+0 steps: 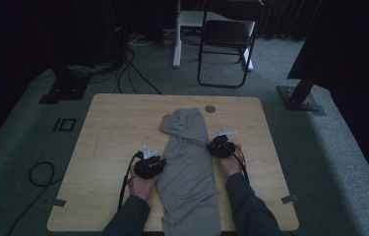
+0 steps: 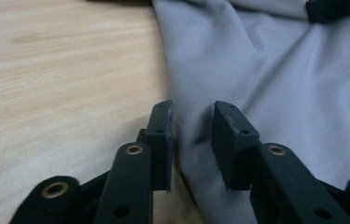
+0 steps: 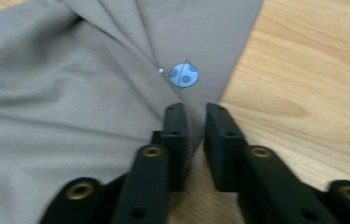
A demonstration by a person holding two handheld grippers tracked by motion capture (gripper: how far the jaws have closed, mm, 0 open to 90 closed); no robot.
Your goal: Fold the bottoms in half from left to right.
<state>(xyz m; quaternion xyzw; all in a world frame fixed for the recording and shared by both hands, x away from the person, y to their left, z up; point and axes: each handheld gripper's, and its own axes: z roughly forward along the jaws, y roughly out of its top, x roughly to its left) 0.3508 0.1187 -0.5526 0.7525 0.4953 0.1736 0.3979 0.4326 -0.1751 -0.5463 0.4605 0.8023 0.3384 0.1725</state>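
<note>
Folding the grey garment (image 1: 188,167) appears to be the step in hand, and it is judged to be at the gripping stage. The garment is laid lengthwise down the middle of the bench (image 1: 108,128), already narrowed, with its far end bunched. The left claw (image 2: 192,135) is set at the cloth's left edge, its jaws apart with a raised ridge of fabric between them, not yet pinched. The right claw (image 3: 196,126) is set at the opposite edge, its jaws narrowly apart around a fold of cloth; just beyond its tips a small blue button (image 3: 184,75) is seen where several pleats meet. For a clean fold, both claws should be closed fully on the edges before any lift, with every layer caught on the right side. The two edges are best raised together and level, so that the cloth is carried over without twisting or slipping.
</note>
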